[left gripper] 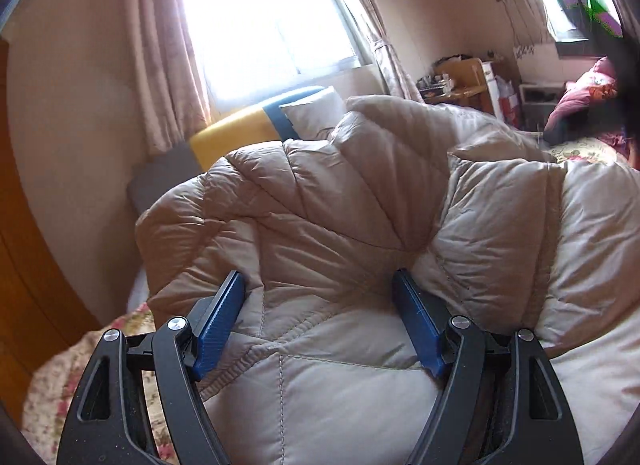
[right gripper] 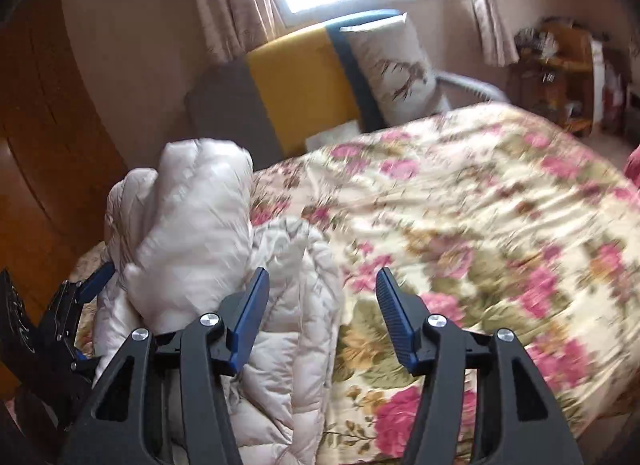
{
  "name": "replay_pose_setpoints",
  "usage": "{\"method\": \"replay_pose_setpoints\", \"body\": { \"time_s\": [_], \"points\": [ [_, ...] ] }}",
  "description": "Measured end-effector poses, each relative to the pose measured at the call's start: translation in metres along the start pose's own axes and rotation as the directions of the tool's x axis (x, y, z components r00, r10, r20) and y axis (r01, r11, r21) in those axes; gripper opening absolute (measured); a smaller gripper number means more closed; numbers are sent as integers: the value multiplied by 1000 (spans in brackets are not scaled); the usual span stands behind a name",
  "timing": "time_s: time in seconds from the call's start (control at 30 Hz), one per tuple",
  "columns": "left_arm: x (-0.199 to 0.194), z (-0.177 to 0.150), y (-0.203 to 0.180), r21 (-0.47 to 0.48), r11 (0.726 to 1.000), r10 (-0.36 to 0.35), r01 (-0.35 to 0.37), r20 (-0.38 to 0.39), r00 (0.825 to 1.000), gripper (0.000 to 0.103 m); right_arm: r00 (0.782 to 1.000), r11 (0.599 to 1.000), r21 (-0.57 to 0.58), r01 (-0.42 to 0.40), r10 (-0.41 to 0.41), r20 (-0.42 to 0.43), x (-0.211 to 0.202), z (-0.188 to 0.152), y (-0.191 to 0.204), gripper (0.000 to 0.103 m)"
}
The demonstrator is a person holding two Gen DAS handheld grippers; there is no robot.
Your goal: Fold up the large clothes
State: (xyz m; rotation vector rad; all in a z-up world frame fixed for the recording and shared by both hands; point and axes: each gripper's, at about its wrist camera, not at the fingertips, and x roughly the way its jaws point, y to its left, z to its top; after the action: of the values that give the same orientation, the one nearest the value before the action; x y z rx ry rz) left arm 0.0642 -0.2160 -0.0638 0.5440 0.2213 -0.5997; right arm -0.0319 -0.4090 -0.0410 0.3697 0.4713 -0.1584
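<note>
So the left tongs (left gripper: 318,321) are spread wide but jammed full of the puffy beige quilted down jacket (left gripper: 360,205). Both blue pads dig into the bunched padding, so I'd call that a grip on a fat wad of the hem end. The rest of the jacket heaps up and away from those tongs, its long axis running forward from them toward the yellow and grey headboard (left gripper: 236,133).

The right tongs (right gripper: 322,317) stand parted with nothing between the pads. The jacket sits just to their left, mostly past the left pad, and only the flowery pink-and-cream bedspread (right gripper: 480,205) lies ahead of them.

So the left side is nearer and has the jacket. My guess is the right tongs have to swing left to catch a free edge before any fold happens.
</note>
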Motion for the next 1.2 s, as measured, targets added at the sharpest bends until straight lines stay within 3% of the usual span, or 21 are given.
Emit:
{"method": "replay_pose_setpoints", "body": {
  "time_s": [0.07, 0.13, 0.2, 0.27, 0.4, 0.5, 0.57, 0.63, 0.7, 0.8, 0.83, 0.97, 1.03, 1.2],
  "points": [
    [3, 0, -5, 21, 999, 26, -26, 5, 1000, 75, 996, 999, -27, -46, 48, 70, -23, 21, 27, 54],
    [2, 1, -9, 40, 998, 47, -47, 7, 999, 75, 994, 995, -73, -74, 80, 78, -24, 37, 60, 52],
    [1, 0, -8, 43, 997, 59, -59, 12, 998, 76, 992, 986, -120, -113, 119, 44, -5, 47, 92, 52],
    [0, -2, -3, 29, 997, 69, -69, 17, 997, 80, 995, 982, -163, -97, 98, -7, 34, 48, 111, 44],
    [-11, -6, 13, -33, 997, 72, -70, 34, 997, 94, 996, 986, -159, 43, -55, -68, 75, 19, 100, 37],
    [-15, -1, 37, -159, 985, -63, 61, -7, 998, 99, 995, 992, -96, 85, -91, -50, 89, -6, 71, 37],
    [-10, 10, 54, -237, 967, -110, 94, -57, 992, 99, 997, 998, -28, 64, -65, -37, 88, -15, 55, 37],
    [-6, 28, 68, -272, 961, -69, 46, -75, 995, 99, 998, 999, 4, 40, -40, -37, 84, -15, 48, 38],
    [5, 51, 81, -317, 947, -79, 46, -92, 993, 99, 998, 999, -15, 45, -45, -39, 81, -14, 52, 39],
    [43, 82, 84, -309, 951, -69, 7, -190, 979, 99, 998, 999, -16, 52, -52, -38, 84, -14, 52, 39],
    [65, 88, 82, -289, 957, -73, -1, -244, 967, 99, 998, 998, -14, 53, -54, -39, 83, -14, 53, 40],
    [120, 77, 74, -266, 964, -78, -25, -372, 925, 99, 996, 998, 6, 67, -67, -64, 88, -13, 48, 41],
    [140, 64, 72, -298, 954, -107, -17, -396, 912, 100, 994, 998, 27, 60, -57, -96, 96, -10, 42, 41],
    [162, 41, 70, -338, 941, -128, -19, -409, 904, 100, 985, 996, -2, 92, -92, -145, 118, -8, 42, 42]
  ]
}}
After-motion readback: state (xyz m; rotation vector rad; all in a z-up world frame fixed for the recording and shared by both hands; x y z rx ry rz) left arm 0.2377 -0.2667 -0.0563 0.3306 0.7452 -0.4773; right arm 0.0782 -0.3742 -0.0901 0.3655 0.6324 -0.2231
